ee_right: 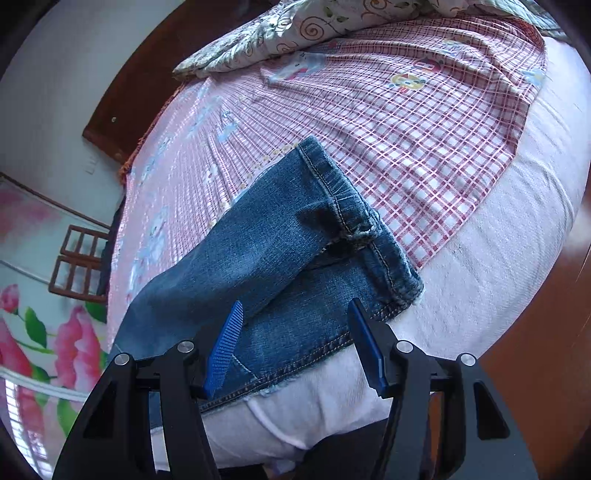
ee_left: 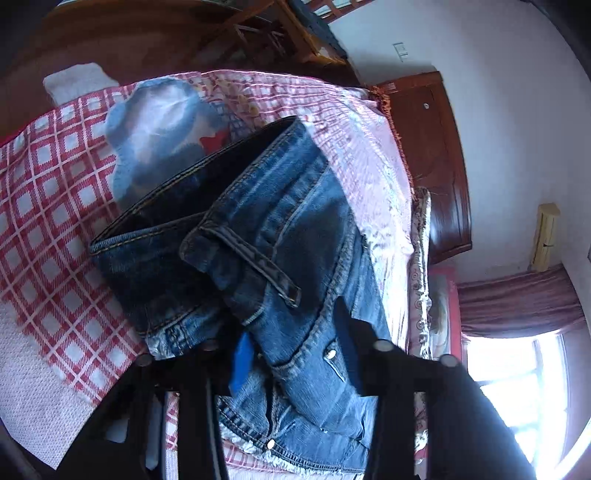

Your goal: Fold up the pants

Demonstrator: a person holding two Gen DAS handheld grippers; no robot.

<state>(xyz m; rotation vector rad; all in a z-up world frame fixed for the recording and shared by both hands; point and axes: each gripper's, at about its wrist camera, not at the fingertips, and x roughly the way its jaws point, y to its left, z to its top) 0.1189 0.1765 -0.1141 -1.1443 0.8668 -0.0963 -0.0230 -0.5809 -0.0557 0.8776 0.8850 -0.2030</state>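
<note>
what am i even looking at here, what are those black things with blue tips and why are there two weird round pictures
No robot here: a person holds a two-finger grabbing tool in each hand, and each carries a wide-angle camera looking along its fingers, hence the round, bent pictures.

The left-hand camera shows the left tool at the waist end of a pair of jeans; denim sits between its blue pads, though whether they pinch it is unclear.

The right-hand camera shows the right tool open over the leg cuffs, gripping nothing.

The jeans lie on a bed with a red checked cover, a patterned pillow behind.
</note>
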